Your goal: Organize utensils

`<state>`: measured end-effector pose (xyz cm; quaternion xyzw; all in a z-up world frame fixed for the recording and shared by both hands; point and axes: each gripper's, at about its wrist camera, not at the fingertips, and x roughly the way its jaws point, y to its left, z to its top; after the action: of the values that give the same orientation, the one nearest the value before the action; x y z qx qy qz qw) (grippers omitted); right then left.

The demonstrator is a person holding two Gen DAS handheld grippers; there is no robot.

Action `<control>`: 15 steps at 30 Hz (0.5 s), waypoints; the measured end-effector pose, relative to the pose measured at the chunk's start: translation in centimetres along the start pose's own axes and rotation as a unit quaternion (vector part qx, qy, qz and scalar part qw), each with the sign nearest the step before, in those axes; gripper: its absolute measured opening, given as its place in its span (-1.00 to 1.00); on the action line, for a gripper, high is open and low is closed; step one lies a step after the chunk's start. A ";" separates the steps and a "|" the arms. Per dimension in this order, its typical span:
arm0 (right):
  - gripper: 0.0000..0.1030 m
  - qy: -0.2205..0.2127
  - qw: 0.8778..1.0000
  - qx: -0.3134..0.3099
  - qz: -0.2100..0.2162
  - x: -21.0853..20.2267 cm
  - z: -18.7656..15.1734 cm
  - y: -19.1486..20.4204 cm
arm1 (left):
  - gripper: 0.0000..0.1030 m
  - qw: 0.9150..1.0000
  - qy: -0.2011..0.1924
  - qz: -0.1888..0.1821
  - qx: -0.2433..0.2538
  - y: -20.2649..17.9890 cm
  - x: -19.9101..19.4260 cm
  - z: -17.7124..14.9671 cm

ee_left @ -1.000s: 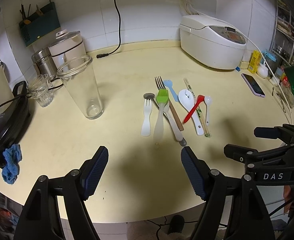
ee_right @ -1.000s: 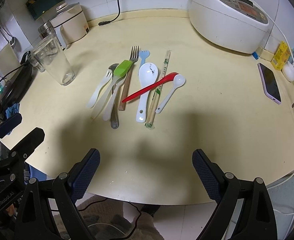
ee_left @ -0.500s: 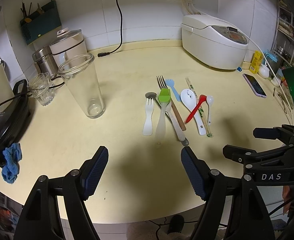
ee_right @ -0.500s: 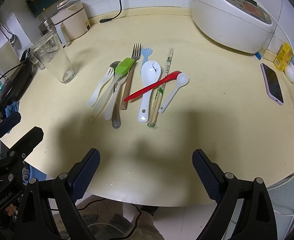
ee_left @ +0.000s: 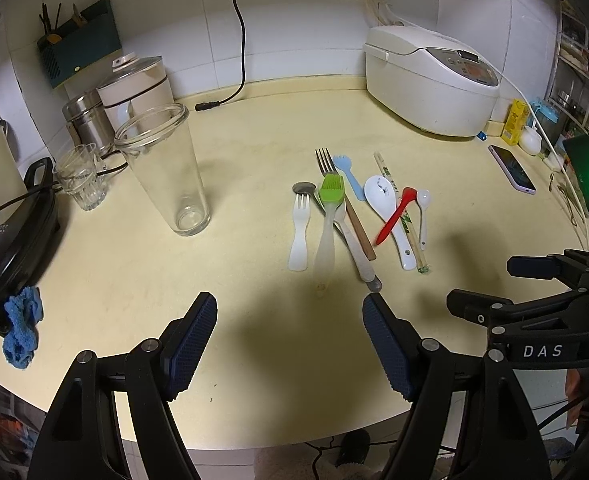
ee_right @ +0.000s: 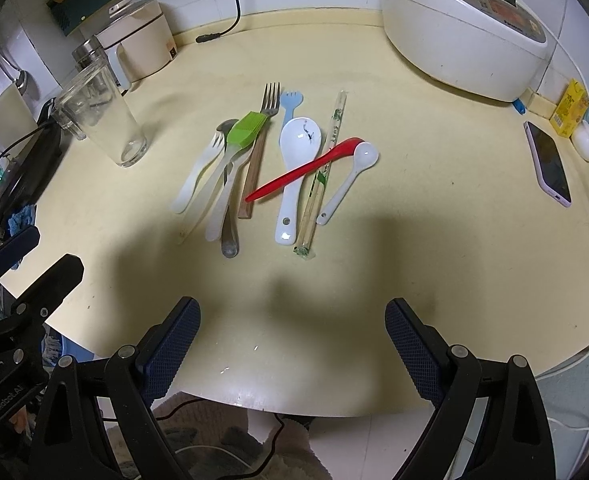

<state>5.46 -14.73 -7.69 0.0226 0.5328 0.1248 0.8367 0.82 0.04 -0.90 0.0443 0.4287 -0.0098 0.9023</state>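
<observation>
Several utensils lie side by side mid-counter: a white plastic fork [ee_left: 299, 232], a green silicone brush [ee_left: 329, 208], a metal fork with wooden handle [ee_left: 344, 200], a blue spork [ee_left: 348, 176], a white ceramic spoon [ee_left: 388, 212], a red spoon [ee_left: 396, 214], wrapped chopsticks [ee_left: 402, 216] and a small white spoon [ee_left: 423, 216]. They also show in the right wrist view, with the red spoon [ee_right: 302, 172] across the ceramic spoon [ee_right: 294, 168]. A tall empty glass [ee_left: 166, 172] stands left of them. My left gripper [ee_left: 289, 344] and right gripper [ee_right: 292, 354] are open and empty, above the counter's near edge.
A white rice cooker [ee_left: 430, 80] stands back right, a phone [ee_left: 512, 168] beside it. A small tumbler [ee_left: 80, 178], steel canister [ee_left: 88, 120] and lidded pot [ee_left: 136, 88] stand back left. A black appliance [ee_left: 10, 232] and blue cloth [ee_left: 21, 332] are at the left edge.
Both grippers have drawn back slightly from the utensils and stayed open. Nothing on the counter has moved.
</observation>
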 end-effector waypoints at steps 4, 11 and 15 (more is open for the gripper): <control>0.83 0.002 1.000 -0.002 0.000 0.2 0.2 0.2 | 0.53 1.000 0.002 0.000 -0.002 0.2 0.1 0.0; 0.83 0.008 1.000 -0.002 0.001 0.7 0.6 0.5 | 0.53 1.000 0.007 -0.001 -0.003 0.6 0.5 0.2; 0.83 0.010 1.000 -0.002 0.001 1.0 0.9 0.7 | 0.53 1.000 0.010 -0.004 0.001 0.7 0.8 0.4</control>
<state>6.50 -13.75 -8.03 0.0199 0.5411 0.1270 0.8310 1.69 0.77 -1.19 0.0442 0.4377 -0.0132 0.8979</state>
